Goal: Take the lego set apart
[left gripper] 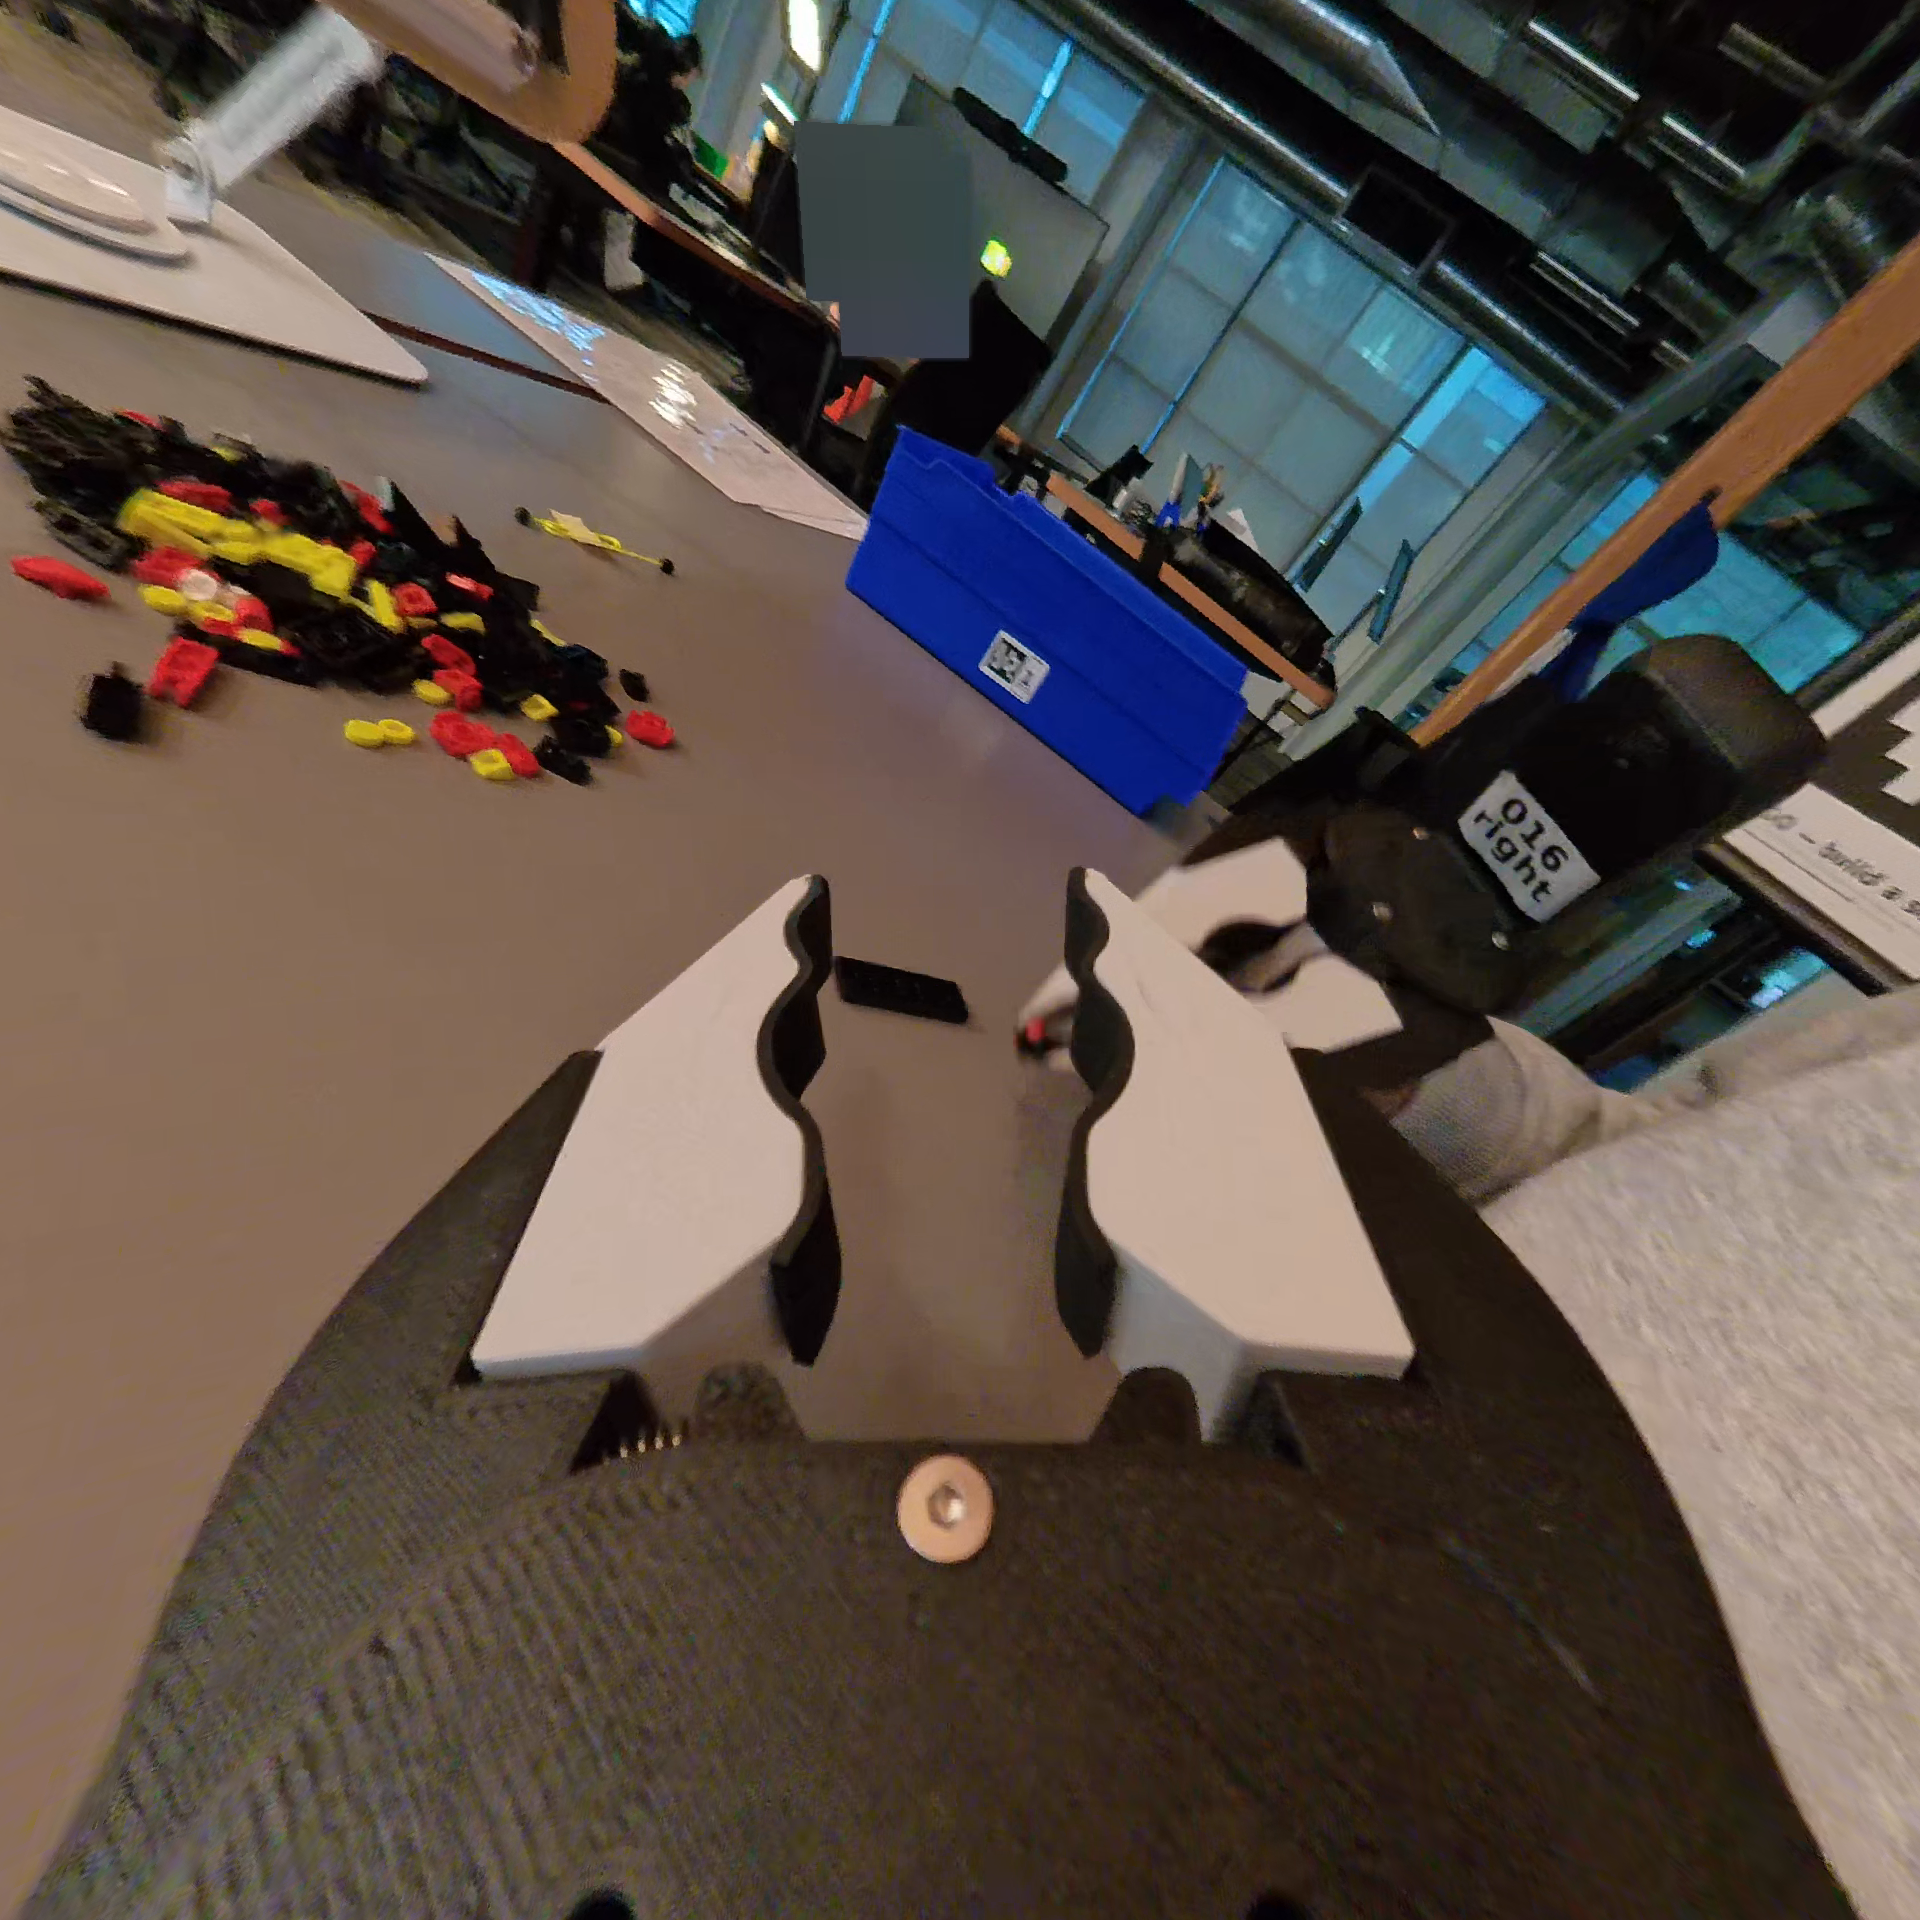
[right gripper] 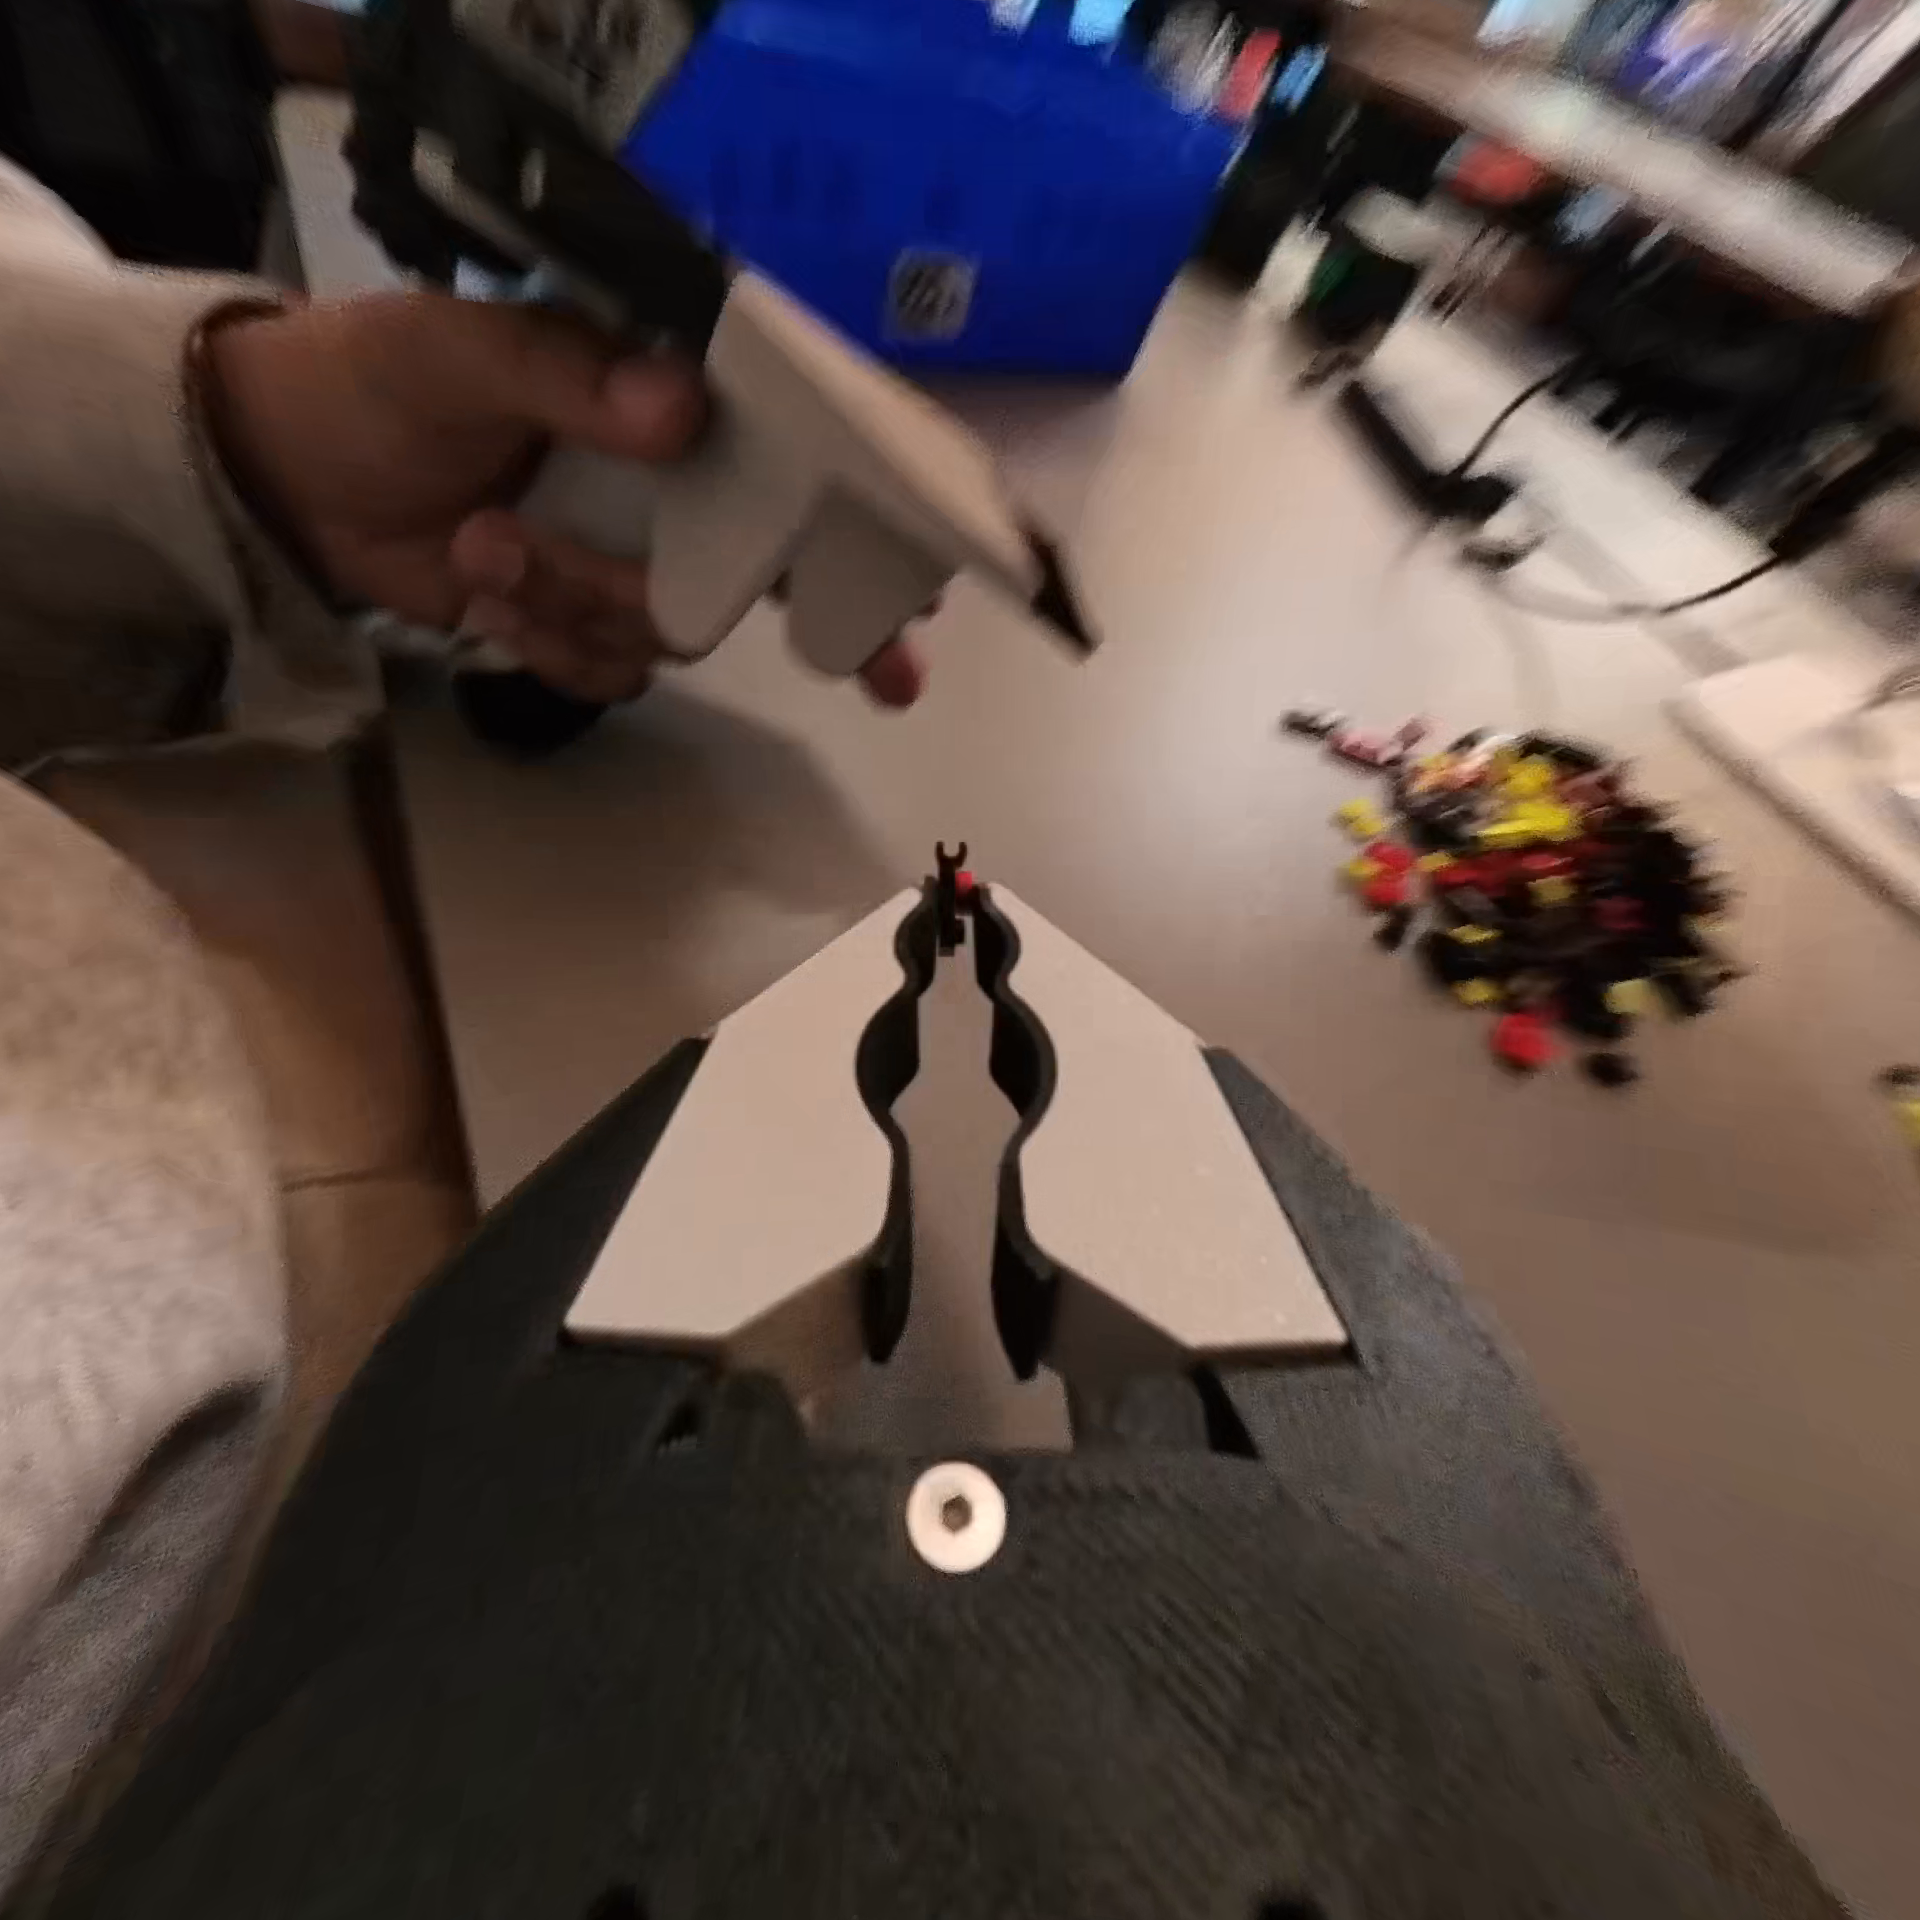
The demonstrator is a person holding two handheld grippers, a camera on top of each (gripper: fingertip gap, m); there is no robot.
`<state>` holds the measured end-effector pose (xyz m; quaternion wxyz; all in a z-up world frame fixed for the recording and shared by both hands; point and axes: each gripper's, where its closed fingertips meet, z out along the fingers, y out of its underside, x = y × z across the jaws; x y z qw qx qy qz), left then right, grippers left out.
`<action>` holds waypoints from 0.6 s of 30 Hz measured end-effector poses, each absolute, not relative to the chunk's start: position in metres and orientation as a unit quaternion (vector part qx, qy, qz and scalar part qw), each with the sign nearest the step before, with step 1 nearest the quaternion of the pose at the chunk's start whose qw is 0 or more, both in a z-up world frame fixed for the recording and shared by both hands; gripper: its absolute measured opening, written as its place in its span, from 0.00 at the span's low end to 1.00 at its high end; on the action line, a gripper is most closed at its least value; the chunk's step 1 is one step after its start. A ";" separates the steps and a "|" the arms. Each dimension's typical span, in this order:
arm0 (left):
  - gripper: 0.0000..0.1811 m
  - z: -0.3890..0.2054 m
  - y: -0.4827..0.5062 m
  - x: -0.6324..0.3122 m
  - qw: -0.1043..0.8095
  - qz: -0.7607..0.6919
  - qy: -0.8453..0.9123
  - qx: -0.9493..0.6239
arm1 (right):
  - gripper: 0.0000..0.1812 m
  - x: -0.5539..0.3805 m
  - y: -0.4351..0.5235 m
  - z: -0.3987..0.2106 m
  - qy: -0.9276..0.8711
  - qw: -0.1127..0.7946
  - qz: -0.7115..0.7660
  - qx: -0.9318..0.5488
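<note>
My left gripper point(left gripper: 948, 894) is open and empty, held low over the grey table point(left gripper: 436, 997). A flat black lego plate point(left gripper: 900, 989) lies on the table just beyond its tips. My right gripper point(right gripper: 954, 896) is shut on a small black and red lego piece point(right gripper: 950, 883) that sticks out past the tips. In the left wrist view the right gripper point(left gripper: 1039, 1023) comes in from the right with the red piece point(left gripper: 1034, 1036) at its tip. A pile of loose black, yellow and red lego parts point(left gripper: 312, 592) lies at the left; it also shows in the right wrist view point(right gripper: 1538, 883).
A blue bin point(left gripper: 1049, 623) stands at the table's far edge, also seen in the right wrist view point(right gripper: 935, 187). A thin yellow and black axle piece point(left gripper: 594, 538) lies beyond the pile. White boards point(left gripper: 208, 281) lie at the far left. A hand point(right gripper: 447, 468) holds the left gripper. There is about 6 cm between the tips of the two grippers.
</note>
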<state>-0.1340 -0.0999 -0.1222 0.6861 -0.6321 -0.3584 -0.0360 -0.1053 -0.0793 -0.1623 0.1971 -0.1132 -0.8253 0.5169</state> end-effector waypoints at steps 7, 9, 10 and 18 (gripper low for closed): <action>0.18 -0.117 -0.066 -0.105 0.697 -0.188 -0.331 -0.608 | 0.02 -0.115 -0.064 -0.136 -0.767 0.366 0.525 -0.044; 0.10 -0.118 -0.065 -0.105 0.697 -0.201 -0.339 -0.599 | 0.02 -0.113 -0.067 -0.138 -0.767 0.371 0.522 -0.034; 0.09 -0.120 -0.064 -0.105 0.695 -0.204 -0.341 -0.599 | 0.02 -0.112 -0.069 -0.137 -0.766 0.370 0.525 -0.034; 0.01 -0.121 -0.064 -0.105 0.692 -0.202 -0.344 -0.601 | 0.02 -0.110 -0.071 -0.133 -0.755 0.375 0.536 -0.033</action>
